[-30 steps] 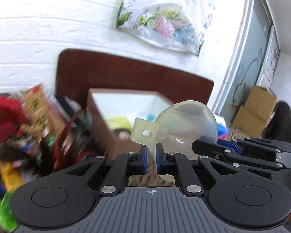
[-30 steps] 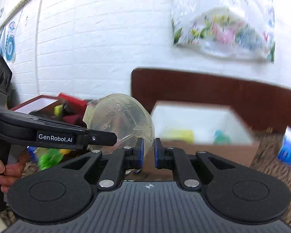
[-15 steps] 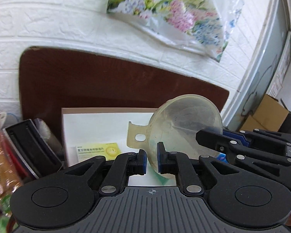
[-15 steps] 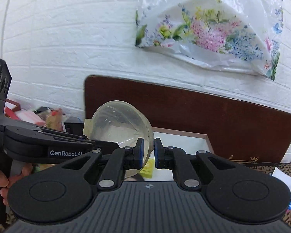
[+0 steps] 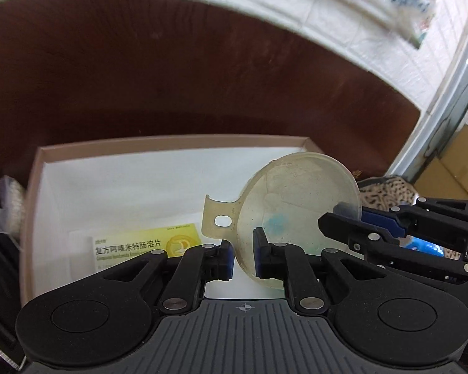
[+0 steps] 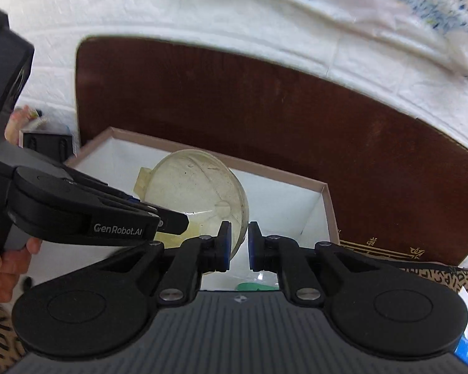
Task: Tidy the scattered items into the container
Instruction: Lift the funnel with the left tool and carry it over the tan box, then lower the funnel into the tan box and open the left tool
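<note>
Both wrist views look forward, close over the same white-lined box [image 5: 171, 168] [image 6: 296, 193] against the wall.

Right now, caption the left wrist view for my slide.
Both grippers, left and right, pinch the rim of a clear funnel above the white-lined box holding a yellow packet.

The open box [image 5: 171, 187] offers white floor free at its 12 and 9 o'clock parts; a yellow medicine pack [image 5: 146, 243] lies flat at 7 o'clock. The translucent funnel [image 5: 296, 215] hangs over the 3 o'clock half, with the right gripper [image 5: 343, 218] crowding in from 3 o'clock. A dark brown panel [image 5: 202, 78] walls off everything beyond 12 o'clock
</note>
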